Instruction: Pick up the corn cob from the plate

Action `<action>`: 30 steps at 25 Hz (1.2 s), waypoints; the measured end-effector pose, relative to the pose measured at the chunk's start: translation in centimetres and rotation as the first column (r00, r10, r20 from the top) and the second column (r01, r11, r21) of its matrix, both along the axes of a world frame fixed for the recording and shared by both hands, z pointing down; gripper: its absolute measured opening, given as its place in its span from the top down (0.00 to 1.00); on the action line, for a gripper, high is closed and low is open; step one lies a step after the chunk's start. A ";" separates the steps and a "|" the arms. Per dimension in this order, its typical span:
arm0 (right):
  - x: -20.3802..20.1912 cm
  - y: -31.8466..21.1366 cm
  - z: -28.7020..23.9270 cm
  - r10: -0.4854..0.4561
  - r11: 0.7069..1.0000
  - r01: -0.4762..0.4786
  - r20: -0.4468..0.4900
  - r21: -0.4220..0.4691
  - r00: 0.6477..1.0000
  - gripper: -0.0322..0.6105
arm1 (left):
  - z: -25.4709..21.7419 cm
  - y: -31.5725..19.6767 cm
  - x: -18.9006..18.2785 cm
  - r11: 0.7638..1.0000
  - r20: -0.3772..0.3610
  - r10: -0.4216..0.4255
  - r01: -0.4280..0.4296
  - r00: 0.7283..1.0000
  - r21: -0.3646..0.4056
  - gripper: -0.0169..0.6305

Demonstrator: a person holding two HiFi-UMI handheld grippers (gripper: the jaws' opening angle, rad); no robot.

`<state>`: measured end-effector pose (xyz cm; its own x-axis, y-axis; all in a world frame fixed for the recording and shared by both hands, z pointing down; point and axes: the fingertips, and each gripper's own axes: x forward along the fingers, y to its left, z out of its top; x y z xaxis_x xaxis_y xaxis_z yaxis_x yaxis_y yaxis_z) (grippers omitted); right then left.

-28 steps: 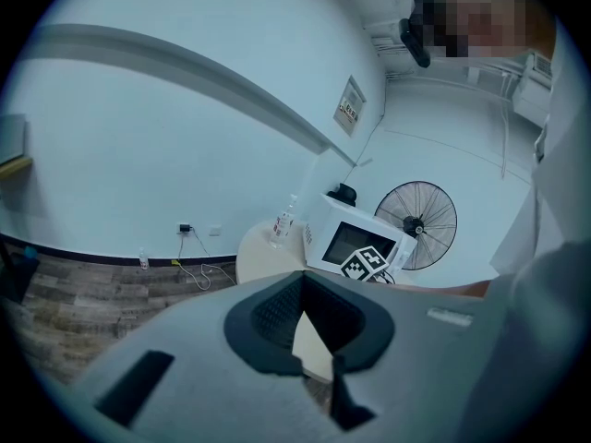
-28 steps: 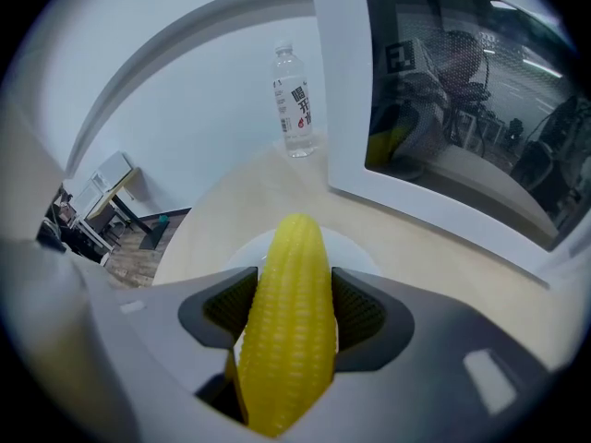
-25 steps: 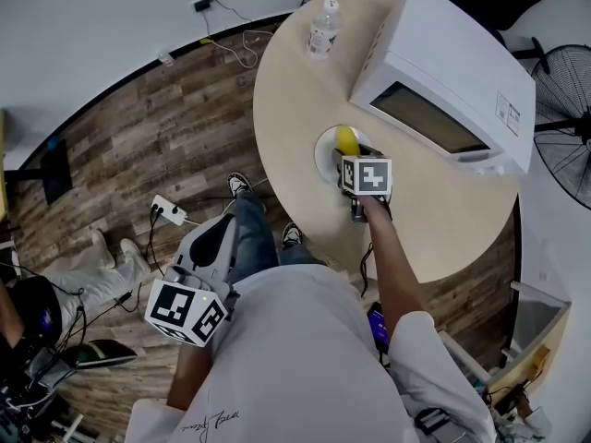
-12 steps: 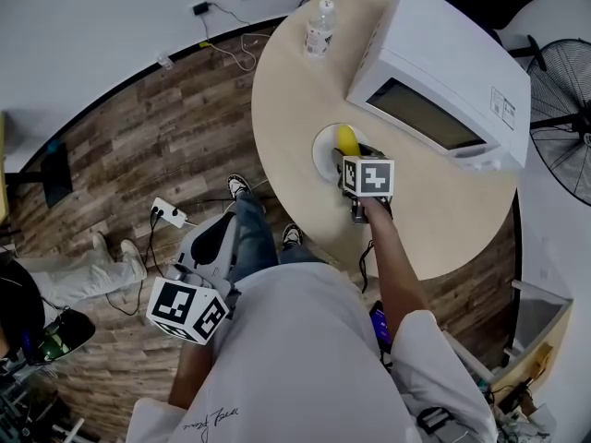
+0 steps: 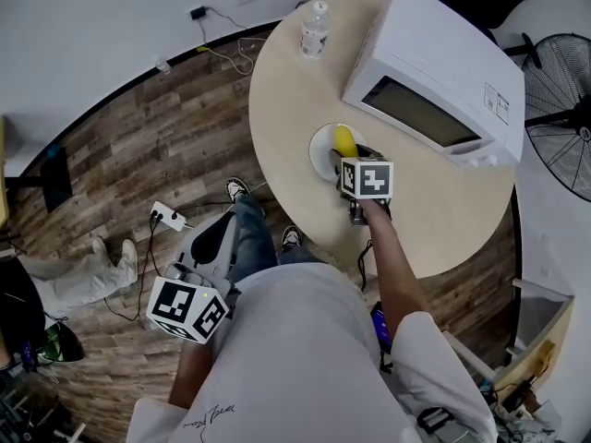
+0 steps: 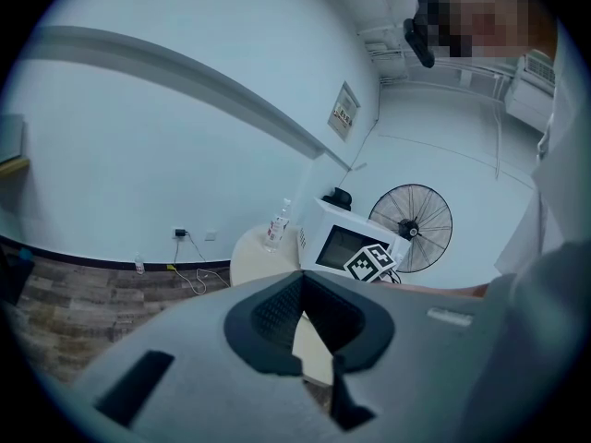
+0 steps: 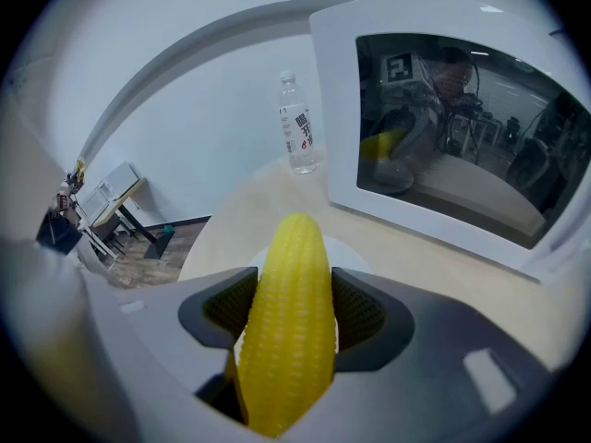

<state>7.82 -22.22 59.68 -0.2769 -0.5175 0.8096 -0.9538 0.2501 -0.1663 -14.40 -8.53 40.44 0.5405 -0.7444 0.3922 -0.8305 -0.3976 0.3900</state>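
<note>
Clamped in the right gripper (image 7: pixel 290 293): the corn cob (image 7: pixel 288 340), yellow, lengthwise between the two dark pads, pressed on both flanks, tip reaching out past the jaws. Held over the white plate (image 5: pixel 320 148); impossible to tell whether clear of it. On that gripper's cube, black-and-white square markers, no words. Low at the person's left side, over the floor (image 5: pixel 138 155) and well apart from the table (image 5: pixel 286 109): the left gripper (image 6: pixel 319 363), jaws slightly parted, nothing between them.

Just behind the plate, a white microwave (image 5: pixel 434 72), door closed, dark glass mirroring gripper and cob. Near one corner of its casing, a small label (image 5: pixel 494 102), print too small to read. At the table's far edge, an upright clear bottle (image 5: pixel 315 28); on its wrap, blue print, unreadable. On the wall in the left gripper view, a small sign (image 6: pixel 346 113), also unreadable.

Beneath it all, round tabletop of pale wood. Around it, brown planks, with a white power strip (image 5: pixel 169 215) and trailing cables. Beyond, plain pale walls and a standing fan (image 5: pixel 563 146) beside the microwave.
</note>
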 end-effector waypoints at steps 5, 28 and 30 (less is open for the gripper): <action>0.0 0.3 -0.9 0.000 1.000 0.000 0.010 0.015 1.000 0.54 | -0.2 0.2 0.1 1.000 -0.005 0.000 0.000 1.000 0.006 0.97; 0.6 2.6 -3.4 -0.004 0.998 0.000 0.068 0.057 0.998 0.54 | -0.5 0.5 1.9 1.000 0.017 -0.002 0.002 1.000 0.026 0.98; 0.6 2.7 -3.8 -0.009 0.998 0.004 0.073 0.064 0.997 0.54 | -0.6 0.5 2.1 1.000 0.016 -0.003 0.002 1.000 0.030 0.98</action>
<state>8.37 -19.51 55.89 -0.3376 -0.5654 0.7526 -0.9380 0.2688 -0.2188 -12.28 -8.02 39.81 0.5324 -0.7574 0.3780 -0.8377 -0.4071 0.3641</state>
